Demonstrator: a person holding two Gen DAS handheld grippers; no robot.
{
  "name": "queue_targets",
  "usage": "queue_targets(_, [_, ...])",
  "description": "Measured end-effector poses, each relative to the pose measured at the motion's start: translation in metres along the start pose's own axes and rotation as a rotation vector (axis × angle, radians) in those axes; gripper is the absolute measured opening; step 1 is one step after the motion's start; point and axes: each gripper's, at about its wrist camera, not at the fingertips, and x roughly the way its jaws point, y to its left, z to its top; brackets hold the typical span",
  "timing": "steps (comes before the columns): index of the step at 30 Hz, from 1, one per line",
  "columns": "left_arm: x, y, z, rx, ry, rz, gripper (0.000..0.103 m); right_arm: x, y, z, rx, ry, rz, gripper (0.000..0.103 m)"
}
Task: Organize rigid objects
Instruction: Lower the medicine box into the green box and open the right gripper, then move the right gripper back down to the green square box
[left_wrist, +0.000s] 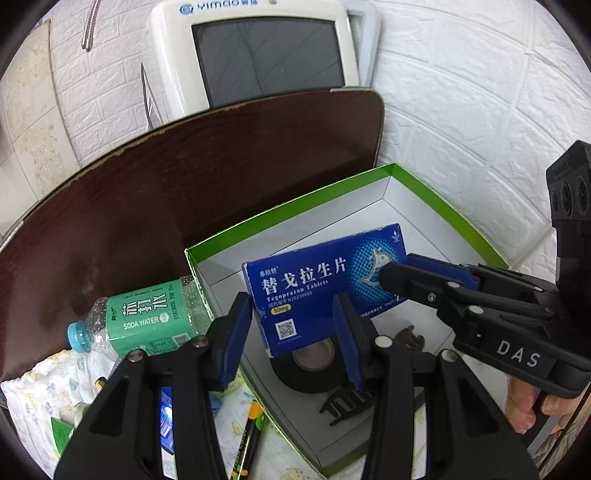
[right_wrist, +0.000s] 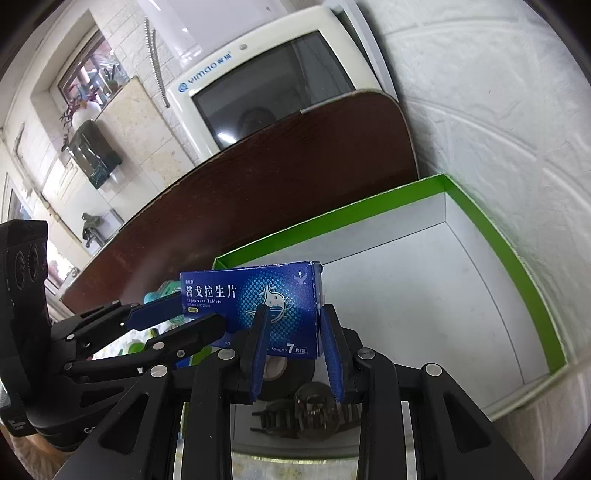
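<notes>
Gripping the blue tablet box (left_wrist: 325, 284) between them, both the left gripper (left_wrist: 295, 339) and right gripper (right_wrist: 295, 354) should lower it level into the green-rimmed box (left_wrist: 454, 218), beside the tape roll (left_wrist: 314, 365) at the frame's lower middle.

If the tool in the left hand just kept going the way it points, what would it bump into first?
Most likely the blue tablet box, already between that left tool's fingers and held by the right tool. Depth is hard to judge.

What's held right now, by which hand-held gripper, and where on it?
Both hold the blue tablet box above the green-edged tray: the left hand-held gripper at its left end, the right hand-held gripper at its right end.
</notes>
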Motion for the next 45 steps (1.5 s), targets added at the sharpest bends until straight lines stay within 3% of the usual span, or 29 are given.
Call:
queue_targets(11, [0.039,0.011,0.008,-0.013,0.06,0.012,0.043,0.034,-0.005,0.02,-0.001,0.045,-0.042,0.03])
queue_targets(20, [0.05,0.016,0.007,-0.032,0.07,0.002,0.045,0.059,-0.009,0.016,0.041,0.096,-0.052,0.03])
queue_targets(23, [0.049,0.017,0.008,-0.032,0.07,-0.007,0.047,0.057,-0.009,0.019,0.051,0.077,-0.059,0.03])
queue_targets(36, [0.0,0.035,-0.006,-0.063,-0.015,0.009,0.05,0.034,-0.001,0.016,0.038,0.055,-0.053,0.03])
queue_targets(45, [-0.046,0.068,-0.017,-0.097,-0.077,0.058,0.051,0.014,0.05,0.014,-0.041,0.031,-0.015,0.03])
